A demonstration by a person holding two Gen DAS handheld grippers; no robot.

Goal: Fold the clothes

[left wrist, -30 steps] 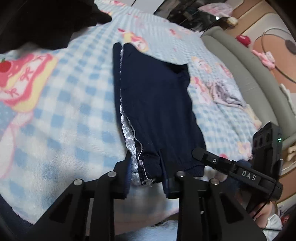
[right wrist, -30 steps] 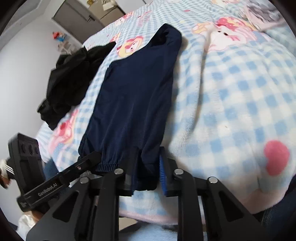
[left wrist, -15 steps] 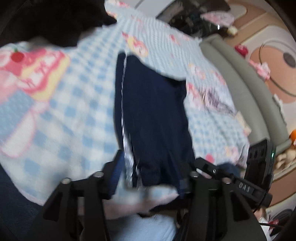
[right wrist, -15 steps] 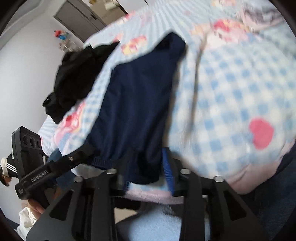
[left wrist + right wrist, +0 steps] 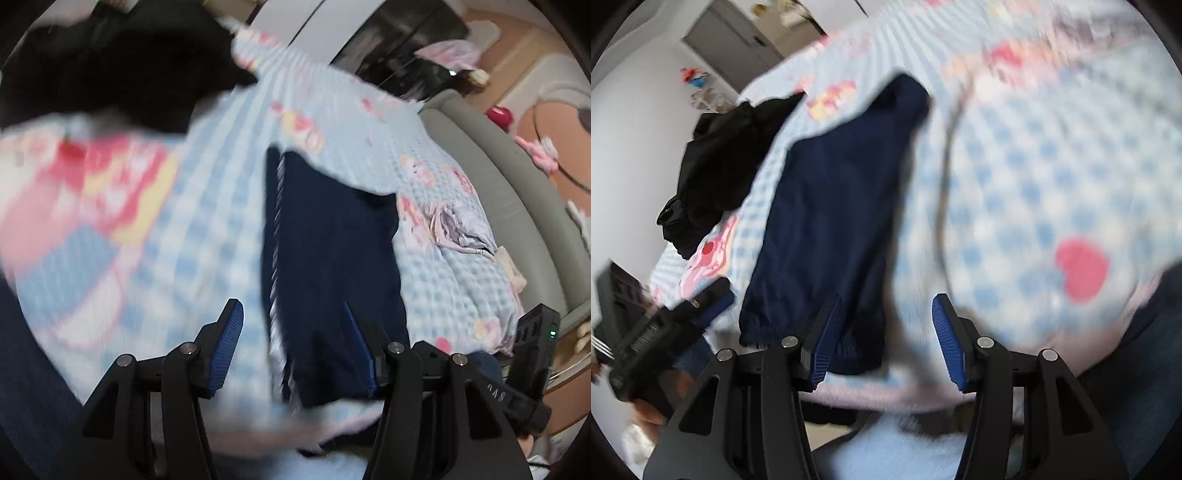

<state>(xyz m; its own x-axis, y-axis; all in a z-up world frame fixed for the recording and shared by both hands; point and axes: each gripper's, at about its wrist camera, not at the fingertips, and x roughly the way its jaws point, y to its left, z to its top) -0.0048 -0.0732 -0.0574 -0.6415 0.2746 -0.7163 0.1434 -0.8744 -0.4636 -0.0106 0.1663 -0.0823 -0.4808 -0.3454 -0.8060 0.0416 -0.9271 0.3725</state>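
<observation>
Both views are motion-blurred. The navy trousers lie lengthwise on the bed's checked blanket, their near cuffs partly hidden behind the left gripper and right gripper. Both jaws stand wide, gripping nothing. A black garment is heaped far left.

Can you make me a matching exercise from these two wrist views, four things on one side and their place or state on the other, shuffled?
Things:
1. navy blue trousers
2. crumpled black garment
3. small pale lilac garment
4. left gripper

Places or states:
A. bunched up near the grey padded bed edge
B. open, holding nothing
C. laid out long on the blue checked blanket
D. piled at the far corner of the bed

Pairs: 1-C, 2-D, 3-A, 4-B
</observation>
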